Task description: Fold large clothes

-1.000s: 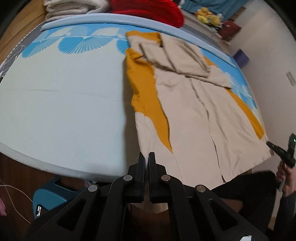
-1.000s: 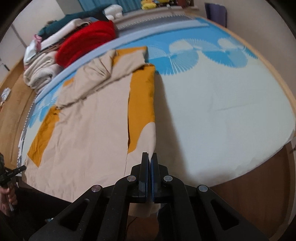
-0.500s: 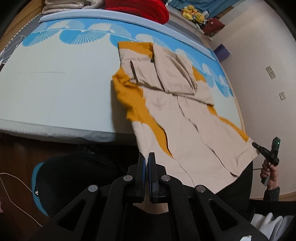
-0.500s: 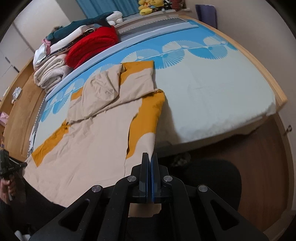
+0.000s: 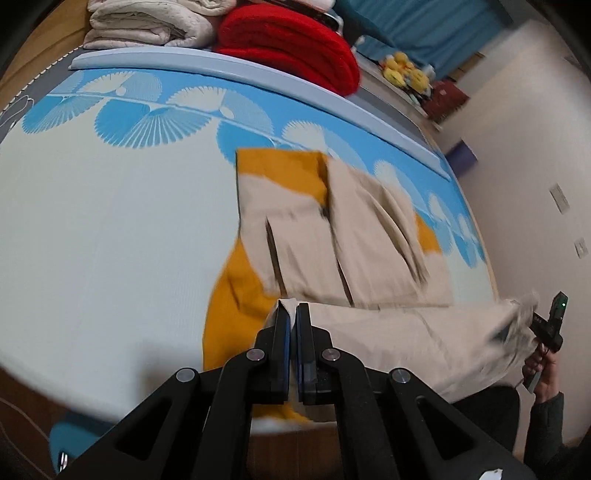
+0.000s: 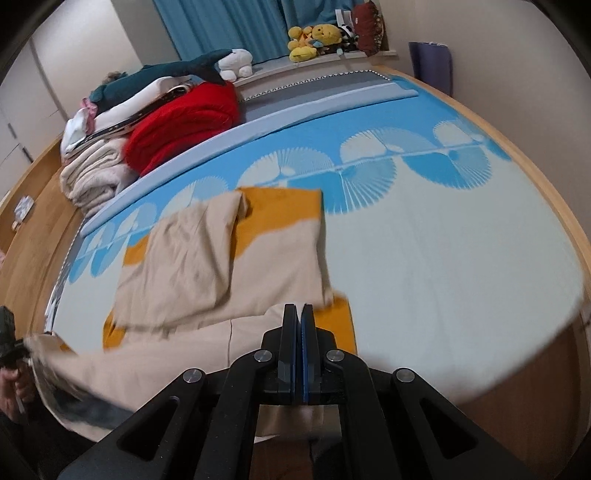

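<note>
A beige and orange garment [image 5: 306, 236] lies on the blue and white bed cover [image 5: 110, 229], sleeves folded over its upper half. My left gripper [image 5: 293, 310] is shut on one corner of the garment's hem. My right gripper [image 6: 300, 314] is shut on the other hem corner and also shows at the right edge of the left wrist view [image 5: 532, 325]. The hem hangs lifted between the two grippers, above the lower part of the garment [image 6: 207, 258], with the fabric curving back down to the bed.
Folded beige blankets [image 5: 147, 26] and a red blanket [image 5: 288, 44] are stacked at the head of the bed. Plush toys [image 6: 317, 37] sit on a ledge by blue curtains. The wooden bed frame [image 6: 576, 240] runs along the right.
Both grippers have lifted the hem off the bed's near edge and carried it forward over the garment toward the collar. The garment now looks about half as long.
</note>
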A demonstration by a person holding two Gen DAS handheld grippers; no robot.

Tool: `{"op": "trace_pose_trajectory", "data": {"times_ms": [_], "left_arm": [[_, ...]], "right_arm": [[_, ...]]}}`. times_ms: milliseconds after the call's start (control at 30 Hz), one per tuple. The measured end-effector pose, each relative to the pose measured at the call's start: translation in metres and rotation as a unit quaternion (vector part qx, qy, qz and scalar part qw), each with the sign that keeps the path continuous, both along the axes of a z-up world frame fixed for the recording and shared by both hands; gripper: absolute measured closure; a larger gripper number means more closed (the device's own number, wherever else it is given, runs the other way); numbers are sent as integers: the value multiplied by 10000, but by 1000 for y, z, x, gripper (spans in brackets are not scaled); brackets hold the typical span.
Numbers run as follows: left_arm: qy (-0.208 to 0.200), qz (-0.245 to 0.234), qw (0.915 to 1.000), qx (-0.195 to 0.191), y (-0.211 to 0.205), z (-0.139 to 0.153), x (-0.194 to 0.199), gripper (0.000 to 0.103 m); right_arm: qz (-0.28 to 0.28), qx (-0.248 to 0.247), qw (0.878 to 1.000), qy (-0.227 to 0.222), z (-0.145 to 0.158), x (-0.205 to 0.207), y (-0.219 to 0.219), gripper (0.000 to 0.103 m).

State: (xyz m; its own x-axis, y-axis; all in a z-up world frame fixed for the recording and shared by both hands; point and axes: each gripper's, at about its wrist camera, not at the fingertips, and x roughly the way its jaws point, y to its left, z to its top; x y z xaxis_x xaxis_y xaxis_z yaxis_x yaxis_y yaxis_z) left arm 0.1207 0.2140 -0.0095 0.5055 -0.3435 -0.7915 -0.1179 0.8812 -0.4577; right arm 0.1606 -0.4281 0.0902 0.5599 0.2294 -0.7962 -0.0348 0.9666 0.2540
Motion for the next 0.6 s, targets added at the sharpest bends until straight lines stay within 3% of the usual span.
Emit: {"op": "trace_pose_trajectory", "data": {"times_ms": [133, 200, 367, 467, 600], "left_arm": [[213, 265, 9994, -41, 14, -36, 68, 102], [310, 282, 9991, 114, 16, -47, 96, 102], [734, 282, 9965, 299, 16, -74, 132, 102], [786, 166, 9956, 483, 16, -75, 143, 100], [989, 246, 9945, 249, 27, -76, 146, 94]], "right_arm": [[-53, -45, 9998, 165, -38, 91, 9, 101], [-130, -4, 9994, 330, -65, 133, 14, 101], [-202, -98, 9969, 753, -117, 181, 26, 101], [-233, 77, 9953, 937, -125, 202, 23, 101], [-247, 186, 9931, 1128, -129, 216, 20, 98]]}}
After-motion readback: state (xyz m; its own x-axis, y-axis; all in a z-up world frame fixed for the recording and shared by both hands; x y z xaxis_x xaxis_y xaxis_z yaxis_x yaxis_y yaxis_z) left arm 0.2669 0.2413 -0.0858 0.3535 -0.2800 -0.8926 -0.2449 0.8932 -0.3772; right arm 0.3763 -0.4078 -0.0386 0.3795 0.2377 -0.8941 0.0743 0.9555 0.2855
